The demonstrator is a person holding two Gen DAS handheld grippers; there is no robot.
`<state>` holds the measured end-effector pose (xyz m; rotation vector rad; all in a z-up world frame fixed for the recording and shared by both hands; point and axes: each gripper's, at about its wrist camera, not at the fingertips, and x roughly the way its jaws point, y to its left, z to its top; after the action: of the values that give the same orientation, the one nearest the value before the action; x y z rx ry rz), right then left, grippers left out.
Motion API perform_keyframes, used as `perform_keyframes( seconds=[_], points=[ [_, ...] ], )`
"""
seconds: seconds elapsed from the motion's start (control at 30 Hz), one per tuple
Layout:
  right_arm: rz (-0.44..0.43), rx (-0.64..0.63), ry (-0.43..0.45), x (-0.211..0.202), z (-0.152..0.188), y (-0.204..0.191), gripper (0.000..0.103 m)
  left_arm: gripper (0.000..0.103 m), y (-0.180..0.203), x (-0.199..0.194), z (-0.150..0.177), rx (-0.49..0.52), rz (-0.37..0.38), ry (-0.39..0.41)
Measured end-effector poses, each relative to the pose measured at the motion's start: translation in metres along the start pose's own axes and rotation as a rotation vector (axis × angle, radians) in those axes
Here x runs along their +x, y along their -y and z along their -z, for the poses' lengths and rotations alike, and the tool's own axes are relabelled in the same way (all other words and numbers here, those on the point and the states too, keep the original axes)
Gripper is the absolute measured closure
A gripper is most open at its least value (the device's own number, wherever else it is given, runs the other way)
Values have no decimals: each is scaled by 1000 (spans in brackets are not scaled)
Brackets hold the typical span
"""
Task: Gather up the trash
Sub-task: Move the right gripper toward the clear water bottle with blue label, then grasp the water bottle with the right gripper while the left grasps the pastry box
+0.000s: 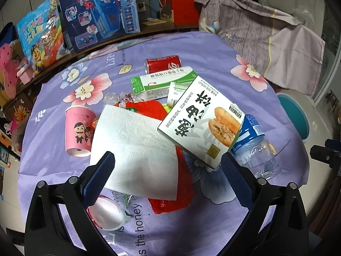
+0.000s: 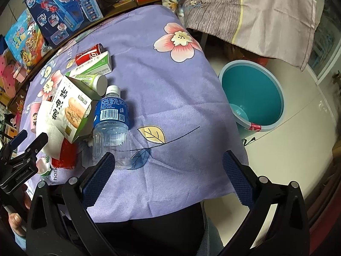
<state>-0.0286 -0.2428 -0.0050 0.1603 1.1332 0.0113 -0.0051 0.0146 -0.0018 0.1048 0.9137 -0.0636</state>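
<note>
— Both grippers spread wide, holding nothing?
— Yes. The left gripper hovers over the white paper towel, which lies between its fingers on the red wrapper.
— And the right gripper?
— Its left finger is just beside the water bottle's base on the bench; the teal bin stands on the floor, right.

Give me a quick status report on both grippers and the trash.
Left hand-held gripper open over paper towel. Right hand-held gripper open, empty, beside water bottle. Trash heaped on table; bin on floor, path clear.
</note>
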Motion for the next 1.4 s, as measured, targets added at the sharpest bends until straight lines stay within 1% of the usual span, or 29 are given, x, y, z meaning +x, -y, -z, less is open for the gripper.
perform_keyframes(
  seconds=[0.27, 0.63, 0.93, 1.07, 1.17, 1.27, 1.4],
  points=[
    [4, -3, -14, 5, 0, -2, 6, 3, -3, 6, 3, 0, 9, -13],
    [16, -6, -32, 9, -1, -4, 6, 3, -2, 7, 5, 14, 29, -1],
    [-30, -14, -82, 18, -10, -12, 6, 3, -7, 13, 8, 43, 44, -1],
    [-61, -57, -94, 22, -14, -26, 6, 3, -10, 17, 12, 66, 82, 1],
    [-96, -85, -132, 34, -17, -40, 6, 3, -12, 21, 15, 86, 111, -4],
    [-103, -116, -155, 44, -21, -54, 6, 3, -17, 24, 18, 102, 138, -5],
    [-112, -157, -177, 59, -31, -73, 6, 3, -29, 28, 20, 97, 174, -18]
  ],
)
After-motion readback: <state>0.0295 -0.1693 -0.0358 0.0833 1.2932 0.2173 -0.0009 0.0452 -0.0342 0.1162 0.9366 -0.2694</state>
